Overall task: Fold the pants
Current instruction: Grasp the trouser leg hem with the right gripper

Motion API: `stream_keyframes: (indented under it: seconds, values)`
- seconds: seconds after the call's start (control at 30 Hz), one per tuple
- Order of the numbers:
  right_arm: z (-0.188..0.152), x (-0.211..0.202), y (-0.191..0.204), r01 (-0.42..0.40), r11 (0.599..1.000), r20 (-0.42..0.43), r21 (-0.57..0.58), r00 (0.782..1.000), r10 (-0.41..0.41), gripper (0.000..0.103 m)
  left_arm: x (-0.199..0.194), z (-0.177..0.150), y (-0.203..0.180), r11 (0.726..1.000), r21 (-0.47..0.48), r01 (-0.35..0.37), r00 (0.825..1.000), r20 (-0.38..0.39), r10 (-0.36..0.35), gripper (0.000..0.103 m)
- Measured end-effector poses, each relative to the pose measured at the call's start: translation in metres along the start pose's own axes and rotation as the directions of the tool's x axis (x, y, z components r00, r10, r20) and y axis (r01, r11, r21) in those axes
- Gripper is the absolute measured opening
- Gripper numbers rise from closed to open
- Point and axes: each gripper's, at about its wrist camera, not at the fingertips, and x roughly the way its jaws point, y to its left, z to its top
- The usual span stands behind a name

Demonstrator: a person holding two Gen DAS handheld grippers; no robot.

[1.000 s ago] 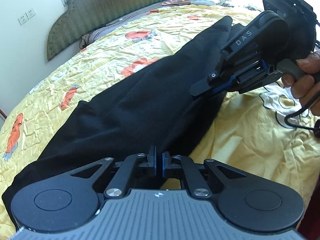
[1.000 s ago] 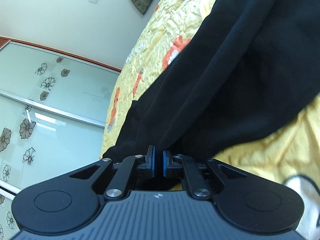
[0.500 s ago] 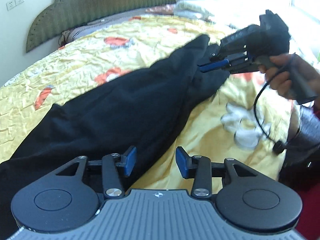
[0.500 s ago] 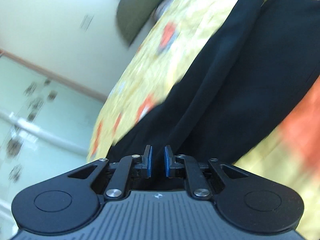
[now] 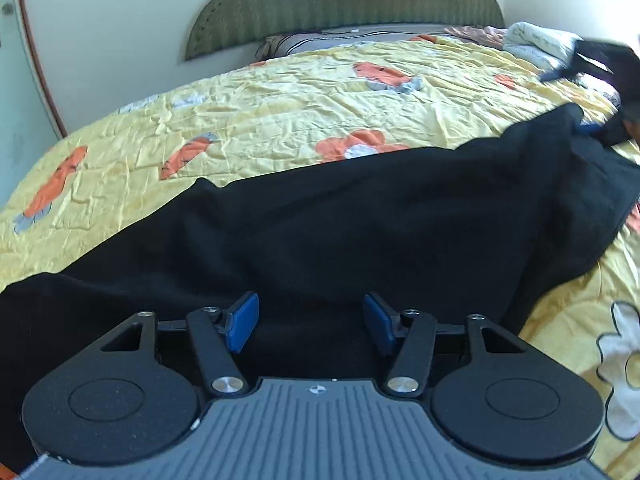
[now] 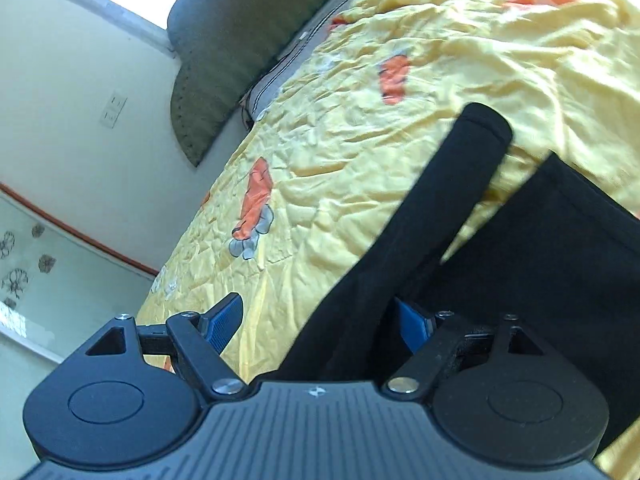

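Black pants (image 5: 340,216) lie across the yellow flowered bedspread (image 5: 280,92). My left gripper (image 5: 310,326) is open, its blue pads (image 5: 242,320) spread just above the near edge of the pants, holding nothing. My right gripper (image 6: 320,322) is open too; black cloth (image 6: 440,216) lies loose between its pads, with two leg ends (image 6: 486,124) stretching away. The right gripper also shows blurred at the far right of the left wrist view (image 5: 596,64), by the pants' far end.
A green padded headboard (image 5: 340,8) and pillows (image 5: 320,40) are at the far end of the bed. Folded bedding (image 5: 536,44) sits at the back right. A wall with a socket (image 6: 114,108) and a floral glass panel (image 6: 24,264) lie beyond the bed's left edge.
Both grippers were shut on the pants a second ago and have opened, letting the cloth go. The left gripper turned to face the headboard; the right one moved away to the pants' far end.
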Motion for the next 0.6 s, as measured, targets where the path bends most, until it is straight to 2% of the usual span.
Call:
stream_keyframes:
  seconds: [0.1,0.13,0.2,0.27,0.33,0.4,0.47,0.53,0.6]
  values:
    - [0.017,0.039,0.018,0.04,0.998,-0.041,-0.045,0.998,-0.041,0.082,0.0,-0.003,-0.006,1.0,0.01,-0.012,1.0,0.013,0.011,0.062]
    - [0.023,0.052,0.024,0.029,0.997,-0.064,-0.068,0.997,-0.033,0.082,0.001,-0.001,-0.007,1.0,0.011,-0.014,1.0,0.014,0.014,0.062]
    - [0.032,0.076,0.036,0.034,0.986,-0.105,-0.166,0.993,-0.052,0.08,0.002,-0.001,-0.006,1.0,0.004,-0.011,1.0,0.011,0.011,0.062]
    - [0.038,0.084,0.044,0.087,0.972,-0.091,-0.219,0.99,-0.109,0.08,0.003,-0.001,-0.005,1.0,0.007,-0.009,1.0,0.01,0.009,0.063]
    - [0.044,0.066,0.046,0.058,0.972,-0.015,-0.226,0.998,-0.063,0.08,0.003,-0.002,-0.004,1.0,0.009,-0.01,1.0,0.011,0.01,0.066]
    - [0.047,0.037,0.039,0.004,0.978,0.076,-0.208,0.997,0.012,0.08,0.004,-0.003,-0.003,1.0,0.008,-0.012,1.0,0.015,0.011,0.067]
    - [0.05,0.016,0.024,0.021,0.989,0.123,-0.145,0.992,-0.003,0.081,0.004,-0.003,-0.002,1.0,0.006,-0.008,1.0,0.019,0.008,0.068]
    - [0.051,0.003,0.0,0.028,0.998,0.117,-0.063,0.993,-0.02,0.082,0.005,-0.004,-0.002,1.0,0.008,-0.007,1.0,0.022,0.006,0.069]
    - [0.051,0.001,-0.025,-0.004,1.0,0.075,0.026,0.997,0.002,0.082,0.005,-0.004,-0.002,1.0,0.01,-0.008,1.0,0.026,0.007,0.069]
